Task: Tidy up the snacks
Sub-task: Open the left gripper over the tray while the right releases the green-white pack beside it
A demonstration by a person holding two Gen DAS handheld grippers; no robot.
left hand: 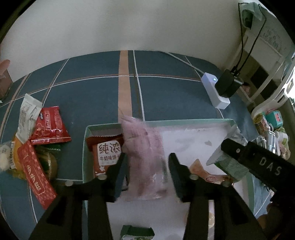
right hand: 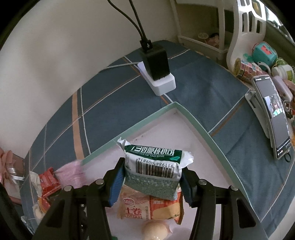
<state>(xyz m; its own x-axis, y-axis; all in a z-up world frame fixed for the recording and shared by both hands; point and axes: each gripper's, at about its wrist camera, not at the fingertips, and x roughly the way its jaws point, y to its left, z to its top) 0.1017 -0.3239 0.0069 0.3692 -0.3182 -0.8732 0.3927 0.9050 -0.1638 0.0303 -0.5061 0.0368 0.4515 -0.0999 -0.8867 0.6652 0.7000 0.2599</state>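
Blue checked cloth (left hand: 166, 88) under the box (left hand: 184, 121); left gripper (left hand: 147, 166) jaws parted around a motion-blurred pink packet (left hand: 145, 157), right gripper (right hand: 152, 177) clamps a green-white packet (right hand: 153, 166)

Blurred pink packet (left hand: 145, 158) between parted fingers (left hand: 119, 173)

A plain off-white wall (left hand: 114, 25) rises behind the tabletop, which is covered by a dark blue cloth (left hand: 166, 92) crossed with thin white lines and a broad tan stripe (left hand: 125, 81). Near the wall a white power strip (right hand: 162, 83) lies on the cloth with a black charger (right hand: 154, 62) plugged in, two black cables (right hand: 129, 16) running up. At the right edge a phone (right hand: 274, 114) leans in a white stand, beside small toys (right hand: 263, 51) and a white slatted chair back (right hand: 247, 27). The light is dim and even.
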